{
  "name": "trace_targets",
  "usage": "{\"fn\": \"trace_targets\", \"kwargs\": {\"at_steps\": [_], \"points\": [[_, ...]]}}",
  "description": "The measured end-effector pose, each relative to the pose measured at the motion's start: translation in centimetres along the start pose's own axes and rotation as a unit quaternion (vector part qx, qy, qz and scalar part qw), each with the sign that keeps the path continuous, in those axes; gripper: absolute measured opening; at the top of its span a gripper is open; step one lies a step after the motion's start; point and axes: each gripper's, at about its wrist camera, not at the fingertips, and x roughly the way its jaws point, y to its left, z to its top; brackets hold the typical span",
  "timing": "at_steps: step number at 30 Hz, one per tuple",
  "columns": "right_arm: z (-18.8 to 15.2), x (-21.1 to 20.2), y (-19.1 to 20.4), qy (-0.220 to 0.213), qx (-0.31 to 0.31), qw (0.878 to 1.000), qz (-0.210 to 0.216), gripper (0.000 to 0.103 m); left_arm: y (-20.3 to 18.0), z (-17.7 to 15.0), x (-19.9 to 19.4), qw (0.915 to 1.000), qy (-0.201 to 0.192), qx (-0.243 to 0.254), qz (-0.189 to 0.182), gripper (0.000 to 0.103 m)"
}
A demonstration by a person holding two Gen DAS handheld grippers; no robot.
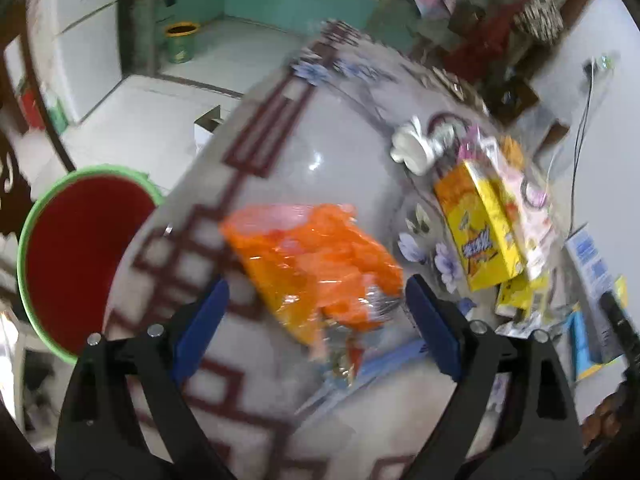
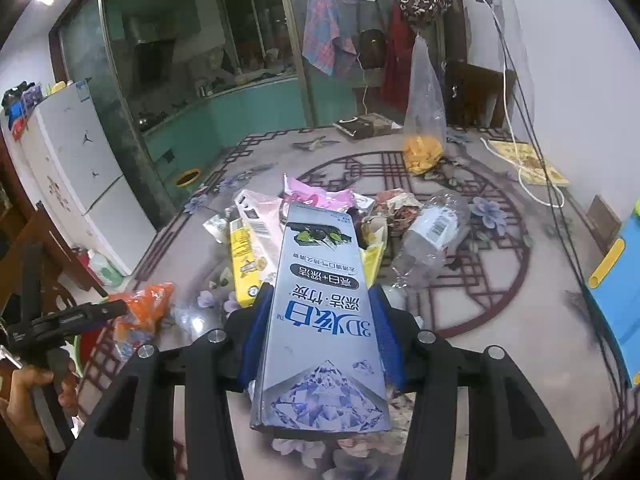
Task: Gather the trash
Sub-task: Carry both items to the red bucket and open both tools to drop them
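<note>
My left gripper [image 1: 316, 300] is open, its blue pads either side of an orange snack wrapper [image 1: 316, 256] lying on the patterned table [image 1: 280, 140]. A red bin with a green rim [image 1: 76, 256] stands below the table's left edge. My right gripper [image 2: 320, 304] is shut on a long silver-blue toothpaste box [image 2: 320, 320] and holds it above the table. The left gripper [image 2: 92, 312] and the orange wrapper [image 2: 144, 308] also show at the left of the right wrist view. A pile of trash [image 2: 320, 208] lies ahead of the box.
A yellow box [image 1: 480, 224], white crumpled paper [image 1: 412, 144] and pink packaging [image 1: 524, 200] lie at the right of the table. In the right wrist view a clear bag of orange pieces [image 2: 424, 136], a crushed plastic bottle [image 2: 432, 232], a white cable [image 2: 532, 176] and a blue case [image 2: 620, 300] sit further on.
</note>
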Motion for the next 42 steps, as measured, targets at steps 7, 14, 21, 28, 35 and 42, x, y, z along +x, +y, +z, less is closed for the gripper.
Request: {"fn": "trace_targets", "kwargs": {"at_steps": [7,14,21,28,35,42], "points": [[-0.1,-0.2,-2.6,0.002,0.039,0.999,0.017,0.046,-0.7,0.2,0.4,0.9998,0.011,-0.012,-0.014,0.041],[1.0,-3.3,-2.6,-0.037,0.062,0.997,0.04,0.046,-1.0,0.3,-6.3,0.9963,-0.07,0.042,-0.026,0.04],[2.0,-4.2,3.4,-0.046,0.016,0.995,0.085,0.046,2.4,0.3,-9.8,0.992,-0.118,0.044,0.009,0.04],[1.9,-1.5,12.4,-0.013,-0.04,0.988,0.15,0.046,6.7,0.2,-12.6,0.9863,-0.155,0.031,0.047,0.04],[0.5,3.9,20.8,0.05,-0.051,0.972,0.224,0.046,12.2,0.3,-14.0,0.9847,-0.163,-0.022,0.059,0.04],[-0.8,9.1,28.3,0.119,-0.066,0.952,0.274,0.047,16.2,0.2,-13.7,0.9839,-0.149,-0.063,0.077,0.04]]}}
